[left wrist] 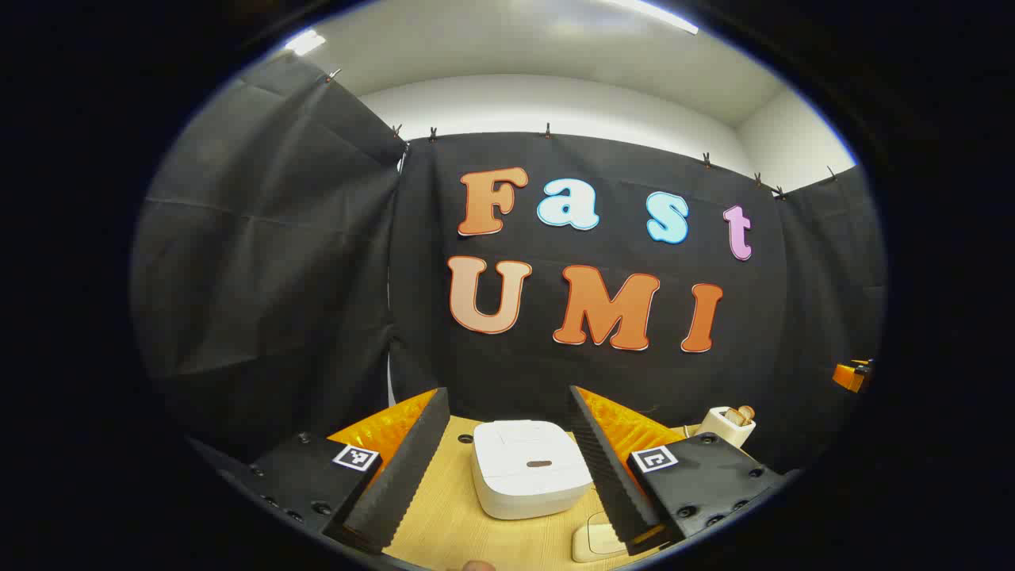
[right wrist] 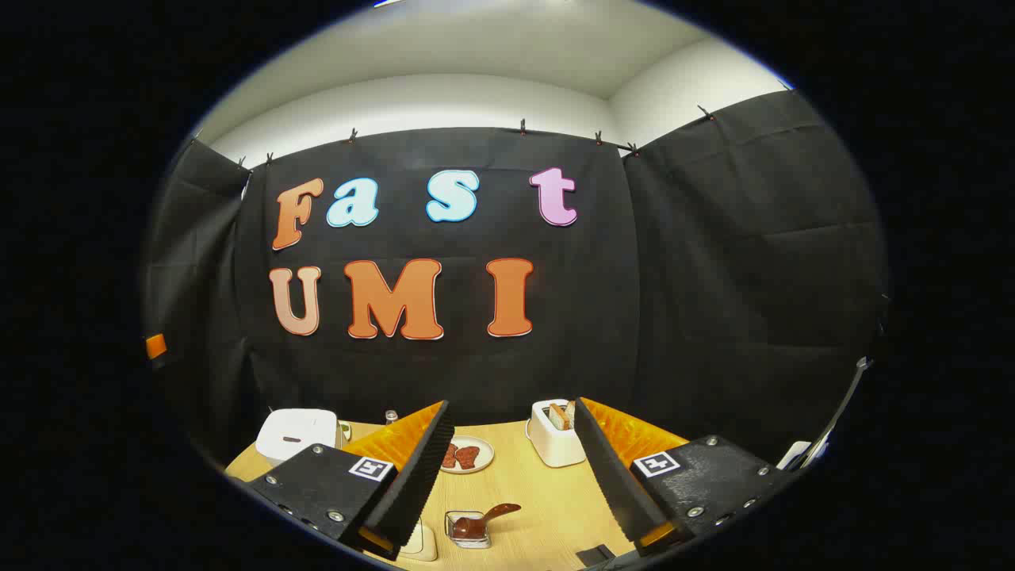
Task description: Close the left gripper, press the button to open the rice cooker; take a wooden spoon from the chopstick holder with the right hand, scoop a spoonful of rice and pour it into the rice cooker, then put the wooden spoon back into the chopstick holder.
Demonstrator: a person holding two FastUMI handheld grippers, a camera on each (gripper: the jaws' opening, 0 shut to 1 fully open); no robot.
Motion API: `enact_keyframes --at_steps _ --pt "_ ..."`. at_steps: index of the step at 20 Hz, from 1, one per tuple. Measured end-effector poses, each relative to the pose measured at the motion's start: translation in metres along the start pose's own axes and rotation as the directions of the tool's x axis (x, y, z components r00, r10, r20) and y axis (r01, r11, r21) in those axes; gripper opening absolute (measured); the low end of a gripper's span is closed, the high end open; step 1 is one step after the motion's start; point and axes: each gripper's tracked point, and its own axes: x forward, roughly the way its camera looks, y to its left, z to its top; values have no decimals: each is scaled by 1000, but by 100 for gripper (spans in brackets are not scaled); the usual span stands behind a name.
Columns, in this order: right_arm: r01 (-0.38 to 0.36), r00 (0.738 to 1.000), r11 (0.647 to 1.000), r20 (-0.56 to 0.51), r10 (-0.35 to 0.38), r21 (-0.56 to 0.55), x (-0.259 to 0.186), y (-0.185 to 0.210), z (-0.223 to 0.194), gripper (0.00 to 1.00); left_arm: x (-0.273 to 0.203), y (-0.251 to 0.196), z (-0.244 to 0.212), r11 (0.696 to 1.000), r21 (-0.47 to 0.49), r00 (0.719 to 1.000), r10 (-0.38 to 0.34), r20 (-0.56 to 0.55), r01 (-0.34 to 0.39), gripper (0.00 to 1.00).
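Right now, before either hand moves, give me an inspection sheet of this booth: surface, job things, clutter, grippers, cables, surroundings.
Surface: light wooden table, level.
Job's things: white rice cooker, lid shut, between the left gripper's fingers in the left gripper view. White holder with wooden handles standing in it. Small clear box with a dark spoon resting in it; its contents cannot be made out.
Clutter: plate with reddish pieces; small cream item at the table's near edge.
Grippers: left gripper open, holding nothing; right gripper open, holding nothing.
Cables: nothing seen.
Surroundings: black cloth wall, white ceiling above.
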Motion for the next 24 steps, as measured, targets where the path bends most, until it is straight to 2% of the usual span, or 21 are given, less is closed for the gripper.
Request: enact_keyframes --at_steps 7,8,9,12,13,14,24 --pt "15 1000 1000 10 -16 12 -5 -6 3 95 -4 -2 4 1000 19 1000 1 6 -2 100" --pt "15 1000 1000 10 -15 9 -6 -7 3 100 -4 -1 4 1000 20 1000 2 6 -2 100" --pt "16 1000 1000 11 -16 6 -7 -8 3 95 -4 0 4 1000 21 1000 2 3 -2 100" --pt "16 1000 1000 11 -16 -2 -9 -8 2 95 -5 -2 4 1000 27 1000 -1 1 1 100" --pt "14 1000 1000 9 -14 -3 -11 -8 0 100 -6 -2 5 1000 30 1000 0 2 0 100" --pt "13 1000 1000 8 -13 -2 -11 -8 0 95 -7 -1 6 999 33 1000 7 5 -7 100" --pt "11 1000 1000 3 -11 -2 -14 -8 -3 95 -13 -4 2 1000 16 1000 -5 -9 5 100"
